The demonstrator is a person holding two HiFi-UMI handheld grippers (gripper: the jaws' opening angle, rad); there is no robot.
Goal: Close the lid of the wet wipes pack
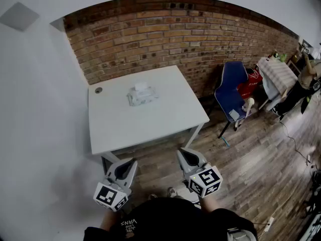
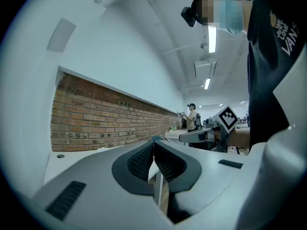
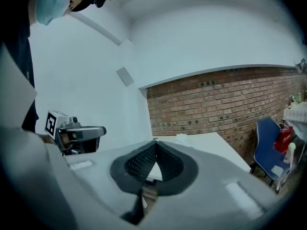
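Brick wall (image 1: 175, 29) | flat white table (image 1: 150, 122) | crinkly wet wipes pack (image 1: 142, 95) | left claw (image 1: 132, 163), right claw (image 1: 183, 154) pressed together

Left gripper (image 2: 153, 141) is pointing across a white tabletop (image 2: 72, 158), its grey jaws pressing together.
Nothing is sitting between its dark ribbed pads (image 2: 139, 162); a red brick wall (image 2: 105, 121) is running beyond-left of the claw, and the grey right gripper (image 2: 184, 136) is hovering to its right.
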